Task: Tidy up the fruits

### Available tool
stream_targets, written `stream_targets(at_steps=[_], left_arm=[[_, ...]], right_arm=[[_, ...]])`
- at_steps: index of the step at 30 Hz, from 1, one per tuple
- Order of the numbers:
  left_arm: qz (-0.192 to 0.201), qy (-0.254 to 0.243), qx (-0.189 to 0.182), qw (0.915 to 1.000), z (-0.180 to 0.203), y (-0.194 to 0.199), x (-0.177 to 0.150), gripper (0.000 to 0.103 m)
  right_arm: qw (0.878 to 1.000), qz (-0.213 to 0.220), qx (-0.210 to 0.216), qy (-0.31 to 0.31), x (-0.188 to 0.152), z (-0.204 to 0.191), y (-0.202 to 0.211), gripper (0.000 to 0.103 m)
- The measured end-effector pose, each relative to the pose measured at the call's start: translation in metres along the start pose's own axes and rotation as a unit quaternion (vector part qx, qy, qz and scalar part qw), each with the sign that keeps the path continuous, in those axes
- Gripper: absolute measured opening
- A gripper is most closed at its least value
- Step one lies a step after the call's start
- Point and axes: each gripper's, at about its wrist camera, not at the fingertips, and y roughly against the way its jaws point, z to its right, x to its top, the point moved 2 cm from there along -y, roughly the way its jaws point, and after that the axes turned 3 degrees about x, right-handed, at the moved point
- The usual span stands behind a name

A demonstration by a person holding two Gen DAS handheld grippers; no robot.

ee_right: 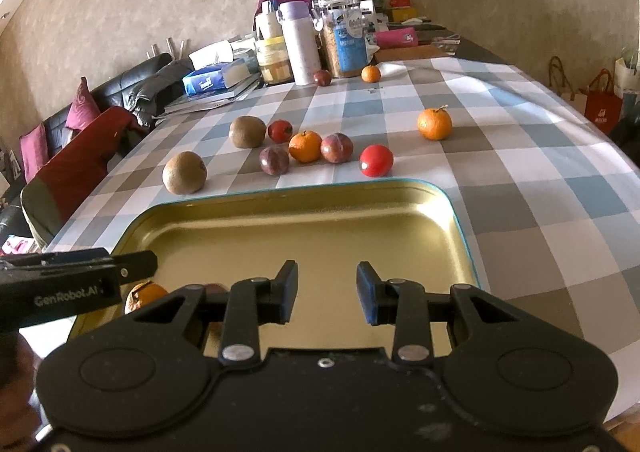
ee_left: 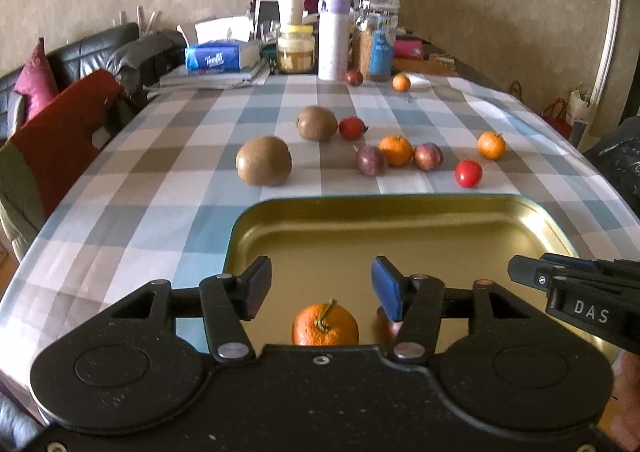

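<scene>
**Desk:** What did the two grippers show?

**Photographer:** Both hung over the gold tray (ee_right: pixel 460 236), jaws parted, holding nothing. The left gripper (ee_left: pixel 320 288) was above a tangerine (ee_left: pixel 325 326) already lying in the tray; the right gripper (ee_right: pixel 327 292) was over bare metal.

**Desk:** And the remaining fruit?

**Photographer:** Loose on the checked tablecloth (ee_right: pixel 540 180) beyond the tray. The red tomato (ee_right: pixel 376 161) sat nearest the rim. Best practice, I judged: straddle it squarely and close gently, since round fruit rolls.
</scene>
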Motion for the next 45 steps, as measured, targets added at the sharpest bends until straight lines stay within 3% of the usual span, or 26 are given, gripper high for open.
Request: stream_targets(at_steps=[7, 11, 17, 26, 34, 45], left_arm=[[0.045, 0.009, 0.003, 0.999, 0.0, 0.006, 0.009, 0.073], [0.062, 0.008, 0.019, 0.9979, -0.001, 0.006, 0.018, 0.073], [0.066, 0.022, -0.01, 0.9975, -0.007, 0.001, 0.038, 0.073], [0.089, 0.026, -0.004, 0.9957, -0.008, -0.01, 0.073, 0.073], [0.076, 0.038, -0.013, 0.9963, -0.005, -0.039, 0.105, 0.073], [0.044, 0.049, 0.003, 0.9978, 0.001, -0.095, 0.127, 0.073]], right_arm=[[1.0, 0.016, -0.007, 0.012, 0.008, 0.0, 0.0, 0.036], [0.999, 0.028, -0.012, 0.015, 0.017, 0.003, 0.001, 0.036], [0.999, 0.041, -0.023, 0.015, 0.034, 0.008, -0.004, 0.036], [0.997, 0.059, -0.041, -0.008, 0.068, 0.016, -0.022, 0.036], [0.994, 0.066, -0.07, -0.041, 0.103, 0.026, -0.05, 0.036], [0.981, 0.065, -0.158, -0.089, 0.14, 0.05, -0.107, 0.036]])
